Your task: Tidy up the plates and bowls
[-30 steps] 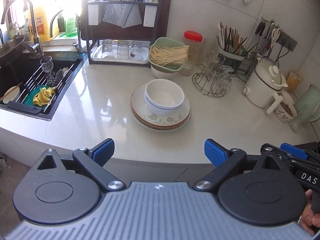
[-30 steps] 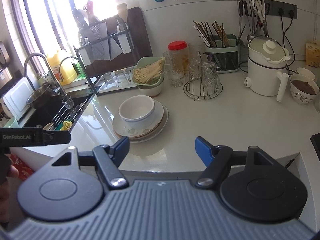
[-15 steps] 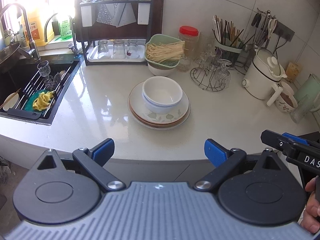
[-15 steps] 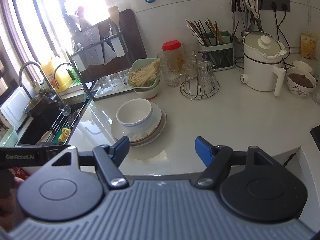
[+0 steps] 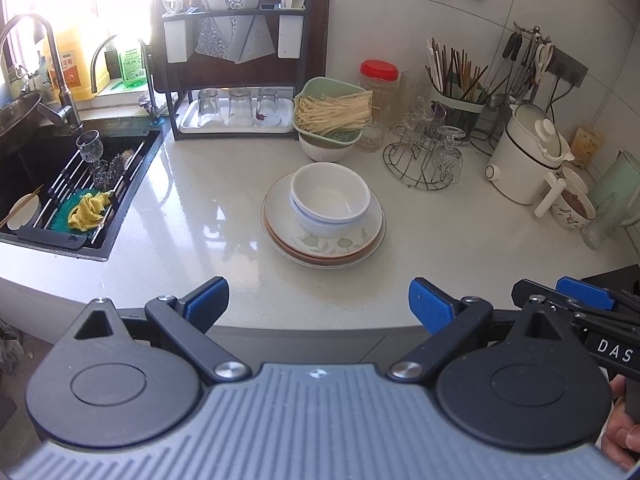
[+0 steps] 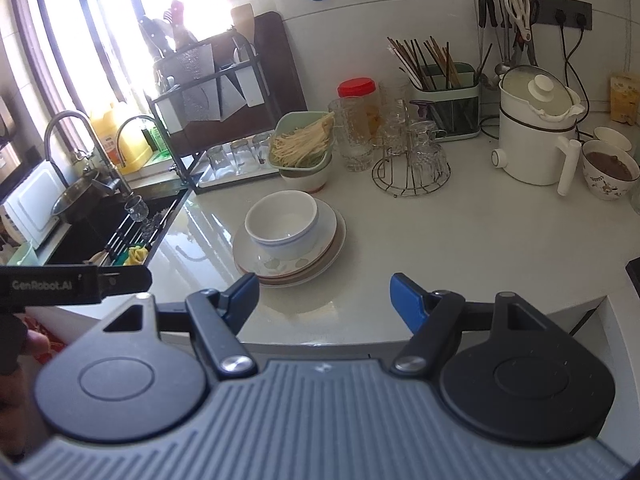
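Observation:
Two white bowls [image 5: 330, 196] [image 6: 282, 218] are nested on a stack of plates [image 5: 320, 246] [image 6: 296, 266] in the middle of the pale counter [image 5: 200, 220]. The top plate has a leaf pattern. My left gripper [image 5: 318, 304] hangs open over the counter's front edge, short of the stack, with nothing between its blue pads. My right gripper [image 6: 324, 296] is open too, empty, just in front of the stack's near rim. Its fingers [image 5: 580, 296] show at the right edge of the left wrist view. The left gripper's body [image 6: 60, 284] shows at the left of the right wrist view.
A sink [image 5: 48, 184] with a rack, cloth and glass lies left. Behind the stack stand a dish rack [image 5: 236, 60] with glasses, a green strainer of noodles [image 5: 332, 114], a red-lidded jar [image 5: 378, 80], a wire glass holder [image 5: 424, 156], a chopstick caddy [image 6: 444, 96] and a white cooker [image 6: 536, 136].
Both views shift slightly; the stack sits a little nearer the right gripper than a second ago. Both grippers stay open and nothing on the counter has moved.

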`<state>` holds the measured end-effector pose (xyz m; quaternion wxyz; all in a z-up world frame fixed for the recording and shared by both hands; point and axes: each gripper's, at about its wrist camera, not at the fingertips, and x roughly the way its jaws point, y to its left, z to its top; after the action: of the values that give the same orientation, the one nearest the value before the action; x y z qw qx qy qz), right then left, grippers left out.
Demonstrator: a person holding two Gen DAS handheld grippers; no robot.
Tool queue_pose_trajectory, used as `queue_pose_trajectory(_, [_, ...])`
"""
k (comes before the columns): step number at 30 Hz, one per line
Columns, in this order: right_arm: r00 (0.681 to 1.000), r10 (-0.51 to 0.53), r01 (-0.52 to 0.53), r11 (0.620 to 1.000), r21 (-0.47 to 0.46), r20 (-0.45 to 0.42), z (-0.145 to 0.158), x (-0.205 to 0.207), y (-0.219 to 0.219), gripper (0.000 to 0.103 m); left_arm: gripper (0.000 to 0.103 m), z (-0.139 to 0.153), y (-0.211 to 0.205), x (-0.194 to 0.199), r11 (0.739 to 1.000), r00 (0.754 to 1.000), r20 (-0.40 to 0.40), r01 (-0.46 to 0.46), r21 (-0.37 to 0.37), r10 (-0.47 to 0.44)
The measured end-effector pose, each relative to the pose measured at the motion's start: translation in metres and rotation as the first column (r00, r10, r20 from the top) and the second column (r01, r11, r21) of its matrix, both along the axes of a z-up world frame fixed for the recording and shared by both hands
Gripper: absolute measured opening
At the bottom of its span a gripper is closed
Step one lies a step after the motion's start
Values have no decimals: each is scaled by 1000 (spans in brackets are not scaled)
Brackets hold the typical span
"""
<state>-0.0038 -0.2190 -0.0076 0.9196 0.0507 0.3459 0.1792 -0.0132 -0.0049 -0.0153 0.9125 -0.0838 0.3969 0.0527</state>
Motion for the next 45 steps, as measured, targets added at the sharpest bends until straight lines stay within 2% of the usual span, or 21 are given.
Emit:
queue_pose_trajectory(8, [1000,20,-20,999,-29,-3,4,3,3,74,98,-6,-7,-5,1000,1000,-27,10,12,-10])
queue_pose_trajectory(11, [999,27,-26,999,-46,23,13,2,4,74,98,-6,-6,-9,1000,999,-34,-5,22,6])
queue_pose_trajectory(21, [997,74,-74,997,-37,-8,10,7,11,74,98,2,3,-17,998,999,-6,-54,28,54])
queue_pose_trajectory(26, [998,68,-68,996,-50,13,15,7,11,74,98,3,6,-20,997,998,-12,-59,39,60])
queue_pose_trajectory(29, [998,66,-65,997,-37,17,16,7,9,84,99,3,12,-23,996,996,-10,-84,32,84])
queue_pose_trajectory(32, [997,76,-76,997,-35,-1,14,10,10,103,99,5,14,-26,995,996,1,-93,36,93])
queue_pose_trajectory(45, [999,39,-39,999,-11,0,9,8,9,103,99,7,21,-19,996,996,36,-87,27,86])
